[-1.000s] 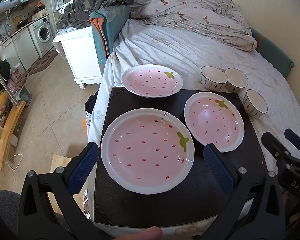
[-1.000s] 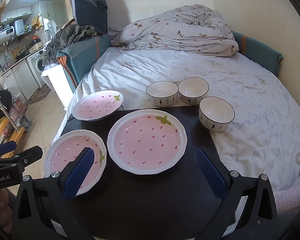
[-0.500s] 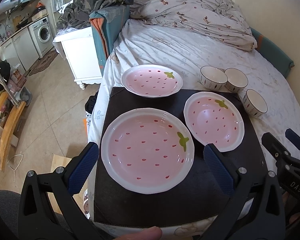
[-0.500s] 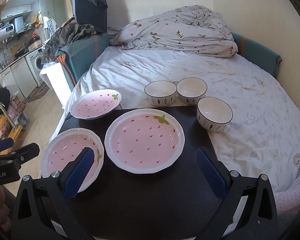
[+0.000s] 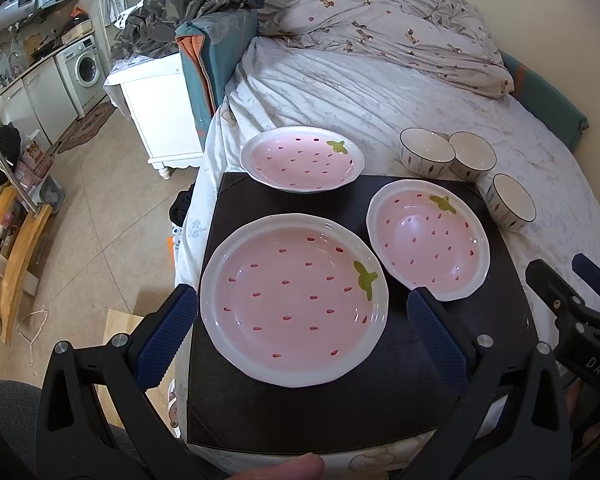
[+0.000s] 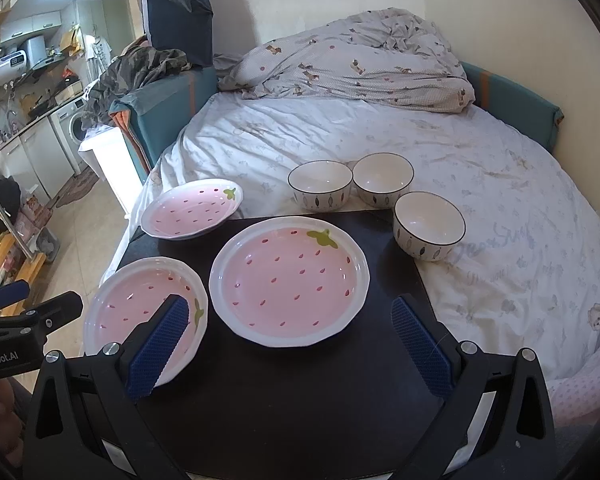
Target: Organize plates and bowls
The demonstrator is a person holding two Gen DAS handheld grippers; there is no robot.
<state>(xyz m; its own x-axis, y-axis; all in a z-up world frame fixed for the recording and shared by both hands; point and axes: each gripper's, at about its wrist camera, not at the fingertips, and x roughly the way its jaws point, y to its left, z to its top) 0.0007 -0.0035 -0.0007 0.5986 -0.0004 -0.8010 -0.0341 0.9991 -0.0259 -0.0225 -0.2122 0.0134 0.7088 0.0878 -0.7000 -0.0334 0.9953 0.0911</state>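
Observation:
Three pink strawberry plates sit on or by a black mat (image 5: pixel 284 408) on the bed: a near-left plate (image 5: pixel 294 304) (image 6: pixel 140 316), a right plate (image 5: pixel 428 246) (image 6: pixel 290 280) and a far plate (image 5: pixel 302 158) (image 6: pixel 192 208) half off the mat's far edge. Three white bowls (image 5: pixel 426 152) (image 5: pixel 472 156) (image 5: pixel 510 202) stand on the sheet; the right wrist view shows them too (image 6: pixel 320 186) (image 6: pixel 384 180) (image 6: pixel 430 226). My left gripper (image 5: pixel 298 334) is open and empty above the near-left plate. My right gripper (image 6: pixel 292 340) is open and empty before the right plate.
A rumpled quilt (image 6: pixel 352 64) lies at the bed's far end, against the wall. A white cabinet (image 5: pixel 156 100) and teal headboard (image 5: pixel 212 52) stand left of the bed. Bare floor (image 5: pixel 96 216) drops off left of the mat.
The right gripper has drifted slightly right and forward, so the plates and bowls sit a little further left in its view. The left gripper has not visibly moved.

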